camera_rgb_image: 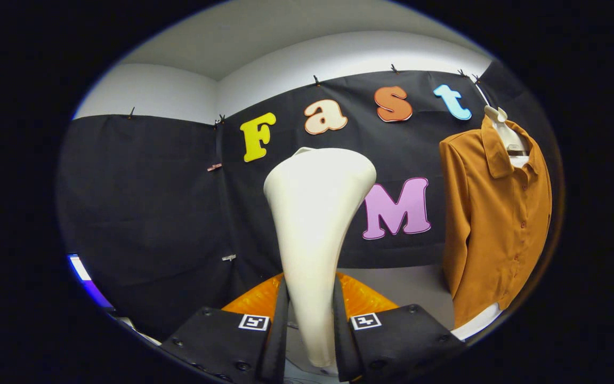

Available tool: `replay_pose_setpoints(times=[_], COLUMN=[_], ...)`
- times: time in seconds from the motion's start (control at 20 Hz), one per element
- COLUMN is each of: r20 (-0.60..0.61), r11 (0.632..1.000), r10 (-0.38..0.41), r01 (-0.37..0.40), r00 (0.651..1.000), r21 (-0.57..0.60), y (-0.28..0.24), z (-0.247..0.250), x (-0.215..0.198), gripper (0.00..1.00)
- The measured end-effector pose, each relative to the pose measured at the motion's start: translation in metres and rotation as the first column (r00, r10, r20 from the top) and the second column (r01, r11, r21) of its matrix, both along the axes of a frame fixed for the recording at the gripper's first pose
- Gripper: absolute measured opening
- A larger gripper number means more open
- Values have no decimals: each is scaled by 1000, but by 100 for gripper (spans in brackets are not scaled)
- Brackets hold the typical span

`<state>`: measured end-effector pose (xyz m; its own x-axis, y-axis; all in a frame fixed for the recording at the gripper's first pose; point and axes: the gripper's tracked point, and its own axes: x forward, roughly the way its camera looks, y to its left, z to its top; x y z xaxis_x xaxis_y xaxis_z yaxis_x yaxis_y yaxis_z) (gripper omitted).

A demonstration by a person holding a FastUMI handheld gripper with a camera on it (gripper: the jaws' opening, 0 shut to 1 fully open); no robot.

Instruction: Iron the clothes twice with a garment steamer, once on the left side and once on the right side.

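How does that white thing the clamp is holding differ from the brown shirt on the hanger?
The steamer is smooth, cream-white and hard-looking; the shirt is rust-brown cloth with a collar and buttons. The steamer stands upright between the fingers of the gripper, which press on its narrow lower part; the shirt hangs free beyond them, off to one side, apart from the steamer. The steamer flares wide at its top; the shirt drapes down. Both stand before the black wall.

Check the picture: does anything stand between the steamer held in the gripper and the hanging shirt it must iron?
Nothing visible does. The gripper is shut on the white steamer, and the brown shirt hangs off to one side beyond it, with only bare black cloth wall behind the gap between them.
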<state>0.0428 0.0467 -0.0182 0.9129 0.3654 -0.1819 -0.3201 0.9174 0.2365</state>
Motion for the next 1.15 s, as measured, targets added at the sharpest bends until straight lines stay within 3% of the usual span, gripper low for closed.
replay_pose_setpoints(times=[1.15], r20=[24], r11=[1000], r10=[-10], r01=[10], r00=[1000], r21=[24], y=[-20], z=[12], x=[0], gripper=[41])
